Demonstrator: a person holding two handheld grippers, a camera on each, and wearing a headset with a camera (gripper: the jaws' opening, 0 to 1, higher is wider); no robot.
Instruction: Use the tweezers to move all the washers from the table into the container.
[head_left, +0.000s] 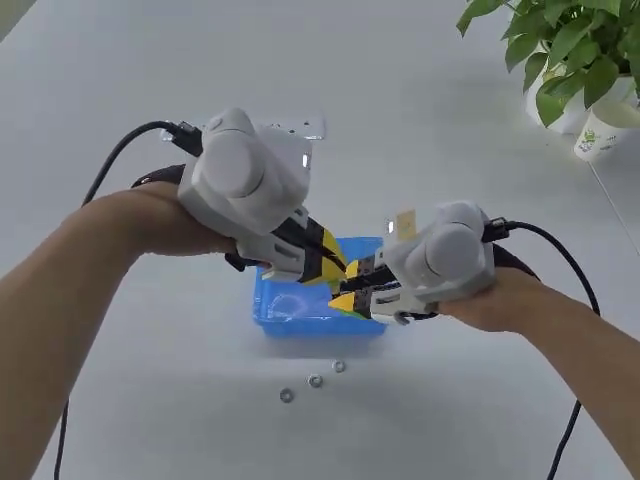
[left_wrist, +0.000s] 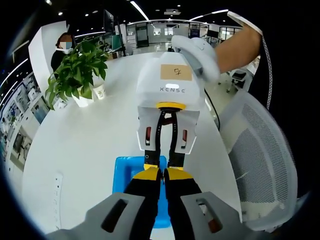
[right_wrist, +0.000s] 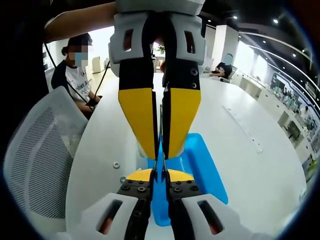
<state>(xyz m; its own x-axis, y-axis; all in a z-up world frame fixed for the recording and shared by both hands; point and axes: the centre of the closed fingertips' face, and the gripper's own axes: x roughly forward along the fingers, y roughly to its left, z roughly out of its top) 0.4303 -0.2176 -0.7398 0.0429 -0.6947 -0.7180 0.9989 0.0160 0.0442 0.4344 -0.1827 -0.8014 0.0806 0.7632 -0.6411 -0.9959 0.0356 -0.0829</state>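
– White worktop (head_left: 120, 100), open-plan office behind, a potted plant (head_left: 570, 50) in the far corner. Where do things stand?

– Three washers (head_left: 316, 381) lie on the worktop just in front of the blue container (head_left: 300, 310), close together in a short row. Both tools meet nose to nose above the container. The left tool (left_wrist: 162, 173) and the right tool (right_wrist: 161, 175) are each closed to a thin slit, pinching a dark sliver that I take to be the tweezers (right_wrist: 161, 145).

– So what could go wrong?

– If this is a handover, it's the main risk. Should one tool let go before the other grips firmly, the tweezers would probably drop into the container or skid across the worktop.

– And after that?

– Squeezed this hard, the tweezers' tips may be shut, and they would have to open to take a washer. The washers are flat and small, so a clumsy poke could flick one away. They also sit near each other, so nudging one may scatter its neighbours.
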